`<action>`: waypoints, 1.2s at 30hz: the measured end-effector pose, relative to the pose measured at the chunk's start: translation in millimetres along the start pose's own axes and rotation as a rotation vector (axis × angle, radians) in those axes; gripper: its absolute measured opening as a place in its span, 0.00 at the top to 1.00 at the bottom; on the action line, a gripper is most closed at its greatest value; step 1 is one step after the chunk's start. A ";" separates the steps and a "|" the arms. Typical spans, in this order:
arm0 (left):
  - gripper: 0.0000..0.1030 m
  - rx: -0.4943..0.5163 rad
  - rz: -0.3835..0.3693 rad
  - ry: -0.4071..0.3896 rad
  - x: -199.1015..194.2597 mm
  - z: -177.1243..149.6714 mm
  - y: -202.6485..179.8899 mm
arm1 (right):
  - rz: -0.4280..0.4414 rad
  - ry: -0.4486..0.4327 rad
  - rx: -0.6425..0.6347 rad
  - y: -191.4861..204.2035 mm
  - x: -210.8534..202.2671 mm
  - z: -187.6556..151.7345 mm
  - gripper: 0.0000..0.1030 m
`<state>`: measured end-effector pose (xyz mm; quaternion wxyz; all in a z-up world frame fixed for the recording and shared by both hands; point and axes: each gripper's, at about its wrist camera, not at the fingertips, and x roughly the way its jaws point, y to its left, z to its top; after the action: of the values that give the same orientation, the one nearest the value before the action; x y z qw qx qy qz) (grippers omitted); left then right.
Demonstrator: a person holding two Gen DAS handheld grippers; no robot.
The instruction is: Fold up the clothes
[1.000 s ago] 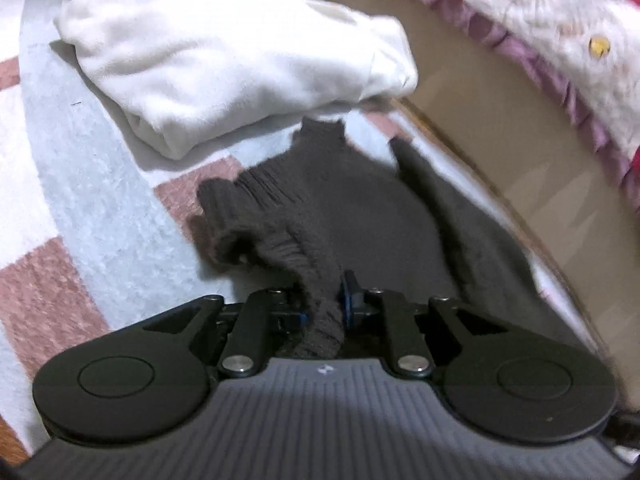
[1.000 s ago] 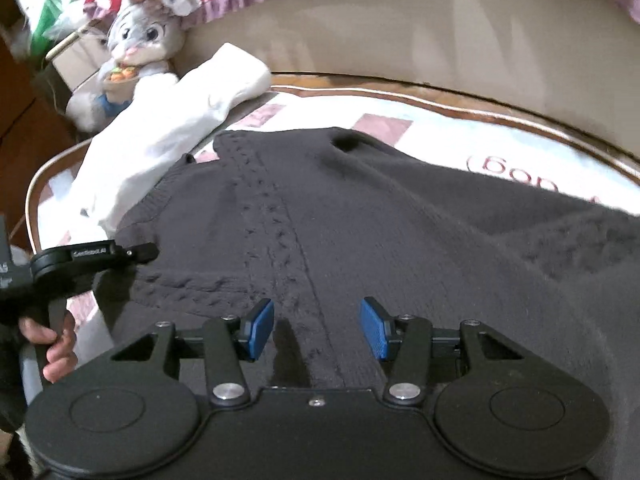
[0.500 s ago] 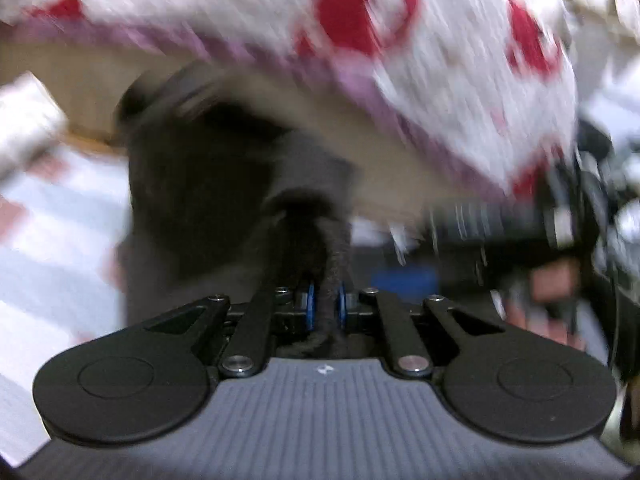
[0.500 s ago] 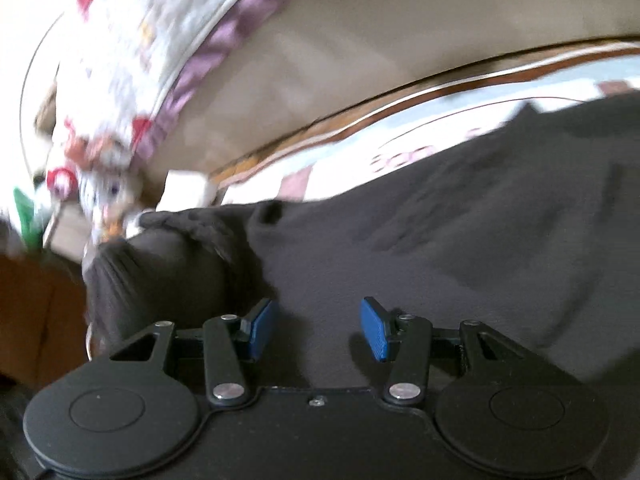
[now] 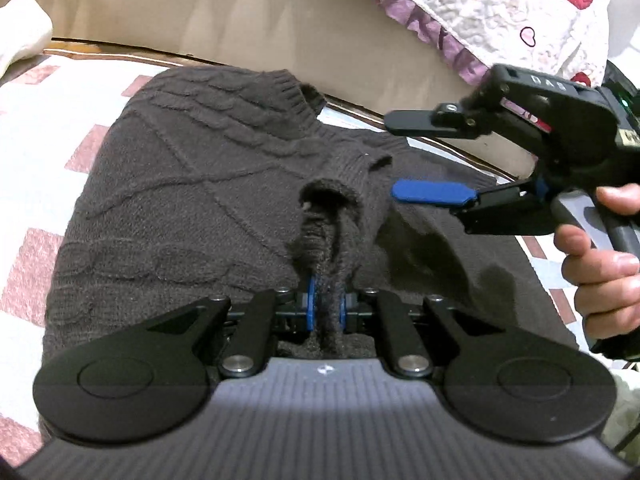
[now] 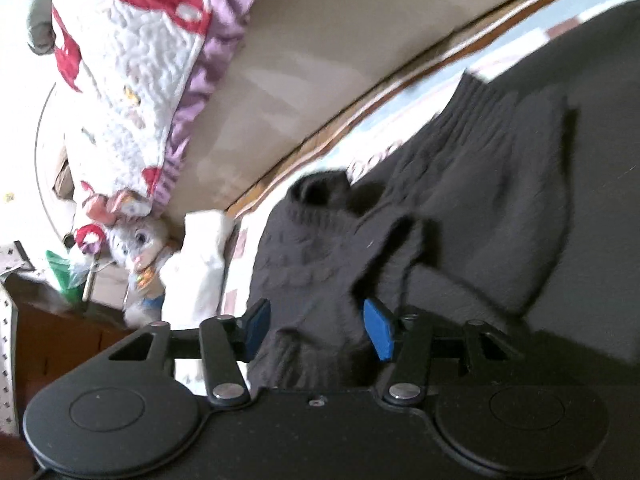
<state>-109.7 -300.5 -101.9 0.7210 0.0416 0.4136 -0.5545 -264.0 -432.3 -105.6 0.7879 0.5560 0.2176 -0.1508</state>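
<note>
pinching ribbed cuff [image 5: 326,240], cable-knit sweater [image 5: 180,200]

Black gripper [image 5: 325,307] bodies, blue pads [image 6: 378,334], silver pivot screws.

Counted: one dark knit sweater [image 5: 192,184], one white garment [image 6: 200,264], one plush rabbit [image 6: 140,248], two grippers, one quilt [image 5: 500,12].

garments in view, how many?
2. Dark knit sweater spread on the bed, a fold pinched in the left gripper. White garment at the bed's far edge beside the plush rabbit. More may be out of frame.
</note>
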 end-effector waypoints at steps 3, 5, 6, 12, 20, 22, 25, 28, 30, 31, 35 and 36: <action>0.82 0.011 -0.032 0.014 -4.3 0.8 -1.9 | -0.040 0.040 0.006 2.4 5.5 -4.4 0.37; 0.72 0.037 -0.058 0.034 -9.4 0.1 -5.7 | -0.048 0.058 0.026 -1.0 5.4 -7.0 0.37; 0.65 0.056 -0.076 0.050 -12.8 -1.8 -6.7 | -0.048 0.066 0.033 -2.2 5.1 -8.1 0.37; 0.58 -0.008 -0.202 0.058 -60.9 -0.5 8.9 | -0.060 0.139 0.043 -6.0 5.5 -20.6 0.35; 0.54 -0.028 0.024 -0.046 -80.1 15.7 53.1 | -0.176 0.175 -0.126 7.0 6.1 -43.3 0.35; 0.54 0.017 0.096 0.039 -63.1 9.0 53.3 | -0.204 0.189 -0.224 17.1 7.9 -50.8 0.35; 0.53 0.098 0.182 0.128 -46.1 0.1 45.0 | -0.289 0.224 -0.443 36.9 20.2 -70.3 0.35; 0.53 0.114 0.202 0.131 -41.3 -1.0 40.9 | -0.397 0.252 -0.676 54.5 29.8 -93.6 0.36; 0.53 0.114 0.207 0.124 -41.1 0.2 40.2 | -0.434 0.263 -0.749 58.6 29.0 -101.3 0.36; 0.53 0.122 0.208 0.107 -43.8 0.0 39.5 | -0.435 0.267 -0.738 57.0 24.4 -99.5 0.37; 0.53 0.182 0.145 -0.046 -67.5 1.2 22.0 | -0.410 0.256 -0.631 42.3 -15.0 -74.9 0.38; 0.53 0.189 0.114 -0.073 -72.9 1.6 15.0 | -0.406 0.253 -0.624 36.8 -28.0 -68.9 0.38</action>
<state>-99.5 -239.8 -60.0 0.7589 0.1125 0.3298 -0.5501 -282.5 -355.2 -81.2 0.8402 0.2495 0.4539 -0.1605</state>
